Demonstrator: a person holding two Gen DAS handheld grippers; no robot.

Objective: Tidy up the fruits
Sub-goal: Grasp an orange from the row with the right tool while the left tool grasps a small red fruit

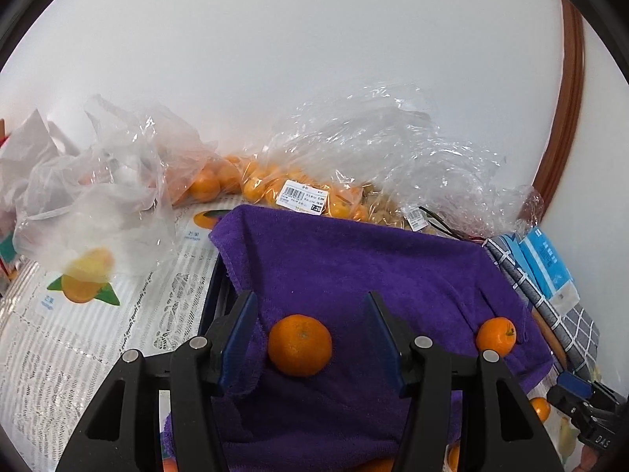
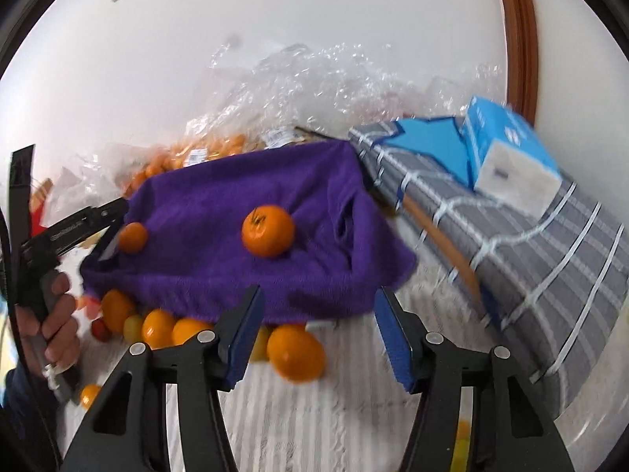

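A purple towel (image 1: pixel 354 259) lies draped over a raised dark base. On it rests a tangerine (image 1: pixel 299 345), between the blue pads of my left gripper (image 1: pixel 310 303), which is open with a gap on each side. A smaller tangerine (image 1: pixel 496 335) sits on the towel to the right. In the right wrist view the same two fruits show as a tangerine (image 2: pixel 133 237) by the left gripper (image 2: pixel 118 228) and a tangerine (image 2: pixel 268 230) at mid-towel. My right gripper (image 2: pixel 320 295) is open over an orange fruit (image 2: pixel 297 352) on the table, without touching it.
Clear plastic bags (image 1: pixel 298 192) full of tangerines lie against the back wall, with a crumpled bag (image 1: pixel 98 196) to the left. Several loose fruits (image 2: pixel 157 326) line the towel's front edge. A grey checked bundle (image 2: pixel 530 259) carries a blue tissue pack (image 2: pixel 511 165) on the right.
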